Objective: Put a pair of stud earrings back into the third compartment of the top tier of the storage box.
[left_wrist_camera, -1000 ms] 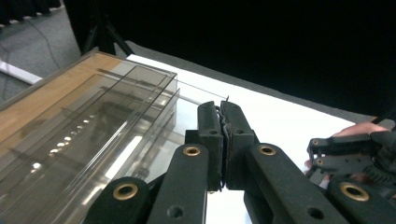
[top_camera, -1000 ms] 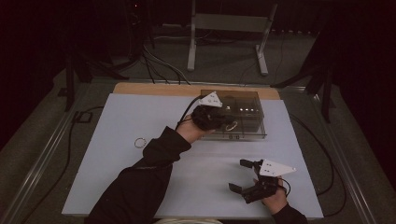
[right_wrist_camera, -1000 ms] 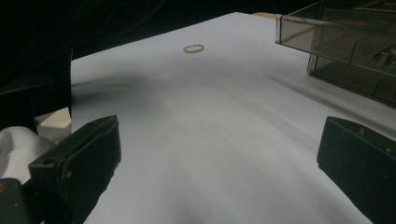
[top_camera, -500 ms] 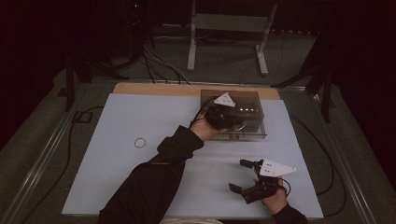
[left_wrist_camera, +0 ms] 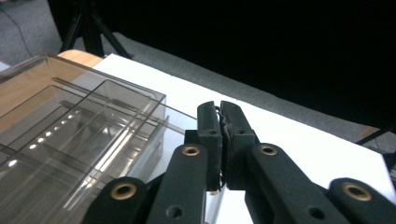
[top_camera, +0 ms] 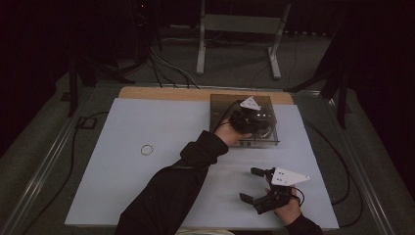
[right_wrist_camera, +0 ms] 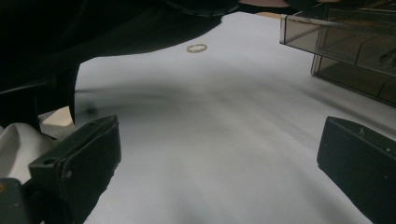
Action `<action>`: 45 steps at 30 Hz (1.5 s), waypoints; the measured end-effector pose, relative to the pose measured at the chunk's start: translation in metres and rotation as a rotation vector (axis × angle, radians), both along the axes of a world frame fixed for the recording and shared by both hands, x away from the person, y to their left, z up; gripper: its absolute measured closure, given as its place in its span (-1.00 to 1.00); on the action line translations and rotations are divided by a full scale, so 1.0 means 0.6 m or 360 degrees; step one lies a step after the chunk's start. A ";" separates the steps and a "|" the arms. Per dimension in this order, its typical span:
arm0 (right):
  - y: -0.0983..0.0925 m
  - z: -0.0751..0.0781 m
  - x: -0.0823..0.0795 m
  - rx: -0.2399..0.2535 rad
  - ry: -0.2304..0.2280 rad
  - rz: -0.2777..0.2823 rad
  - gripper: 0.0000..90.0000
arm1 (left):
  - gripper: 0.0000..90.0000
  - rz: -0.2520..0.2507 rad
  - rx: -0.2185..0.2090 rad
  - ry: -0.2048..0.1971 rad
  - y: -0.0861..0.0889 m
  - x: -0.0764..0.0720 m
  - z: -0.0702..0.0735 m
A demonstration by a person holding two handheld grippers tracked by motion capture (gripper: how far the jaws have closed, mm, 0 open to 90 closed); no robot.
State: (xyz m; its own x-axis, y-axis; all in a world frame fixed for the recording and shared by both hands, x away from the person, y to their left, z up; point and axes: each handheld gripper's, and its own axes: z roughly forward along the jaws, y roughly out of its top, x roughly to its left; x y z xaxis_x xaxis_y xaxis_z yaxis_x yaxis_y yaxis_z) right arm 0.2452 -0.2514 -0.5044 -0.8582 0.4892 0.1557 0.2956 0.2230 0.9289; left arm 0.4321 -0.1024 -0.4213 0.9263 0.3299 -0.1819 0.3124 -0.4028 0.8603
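A clear plastic box (top_camera: 219, 105) with several compartments stands at the back of the white table top (top_camera: 147, 122). My left gripper (top_camera: 259, 121) hovers over the box, held by a hand in a dark sleeve. In the left gripper view the jaws (left_wrist_camera: 219, 112) are pressed together beside the box (left_wrist_camera: 70, 121); a thin sliver shows at their seam, and I cannot tell what it is. My right gripper (top_camera: 249, 184) rests near the front right edge, open, with bare table between its fingers (right_wrist_camera: 219, 149). A small ring (top_camera: 147, 150) lies on the table at the left.
From the right gripper view the ring (right_wrist_camera: 196, 47) lies far ahead and the box (right_wrist_camera: 345, 42) is at the upper right. A wooden strip (top_camera: 161, 93) borders the table's back. Cables and a metal stand (top_camera: 235, 29) sit on the floor behind.
My left hand has moved to the right and slightly down across the box. The right gripper has stayed where it was.
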 end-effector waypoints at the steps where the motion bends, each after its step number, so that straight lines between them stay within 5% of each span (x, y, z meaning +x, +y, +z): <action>1: 0.000 0.000 0.000 -0.0003 0.0001 -0.0002 -1.00 | 0.87 0.0021 0.0018 0.0009 -0.002 0.004 -0.002; 9: -0.002 -0.001 0.000 -0.0004 0.0005 -0.0001 -1.00 | 0.07 0.0012 -0.0024 0.0028 0.027 -0.001 0.011; 18: -0.002 -0.001 -0.001 -0.0012 0.0004 -0.0014 -1.00 | -0.58 0.0041 -0.0063 0.0065 0.078 -0.012 0.030; 34: -0.001 -0.003 0.001 -0.0012 0.0014 -0.0022 -1.00 | -0.69 0.0107 -0.0048 -0.0041 0.182 -0.044 0.057; 45: 0.000 -0.002 0.001 -0.0013 0.0015 -0.0027 -1.00 | -0.68 0.0189 -0.0044 -0.0058 0.258 -0.063 0.048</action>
